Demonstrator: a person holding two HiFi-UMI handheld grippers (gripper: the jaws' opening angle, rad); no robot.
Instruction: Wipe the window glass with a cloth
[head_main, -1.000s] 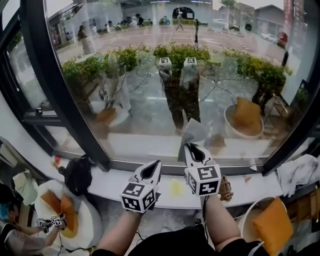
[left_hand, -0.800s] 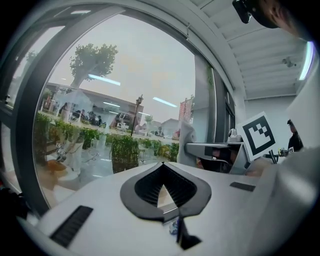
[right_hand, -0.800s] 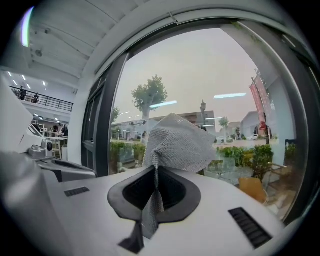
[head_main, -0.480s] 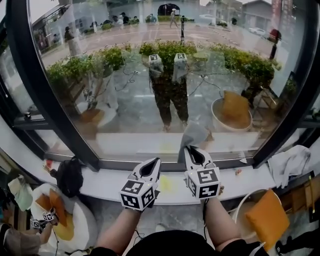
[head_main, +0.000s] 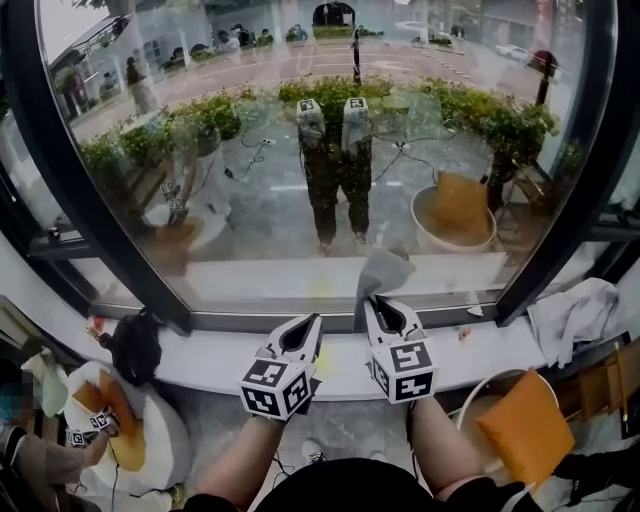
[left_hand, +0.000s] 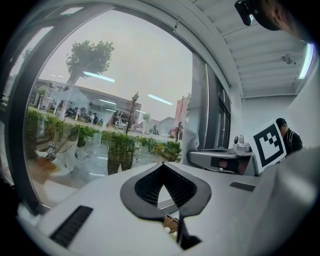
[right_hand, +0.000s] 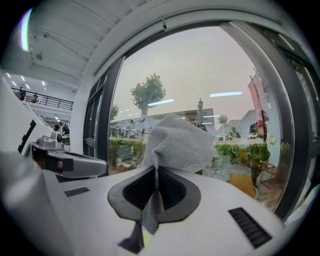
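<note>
— Closest to me, above the white sill (head_main: 215, 362), my left gripper (head_main: 312, 324) has its fingers pressed together on nothing. It hangs idle.
— And the right?
— My right gripper (head_main: 376, 302) has its fingers clamped on a corner of the grey cloth (head_main: 383, 268). The cloth stands up loose above them, near the bottom of the window glass (head_main: 250, 190). Whether it touches the pane I cannot tell.
— How would you wipe well?
— I'd lay the flat of the cloth on the glass, never the hard fingers. Then press lightly and sweep in overlapping passes from the top down, pinching firmly so nothing slips.
</note>
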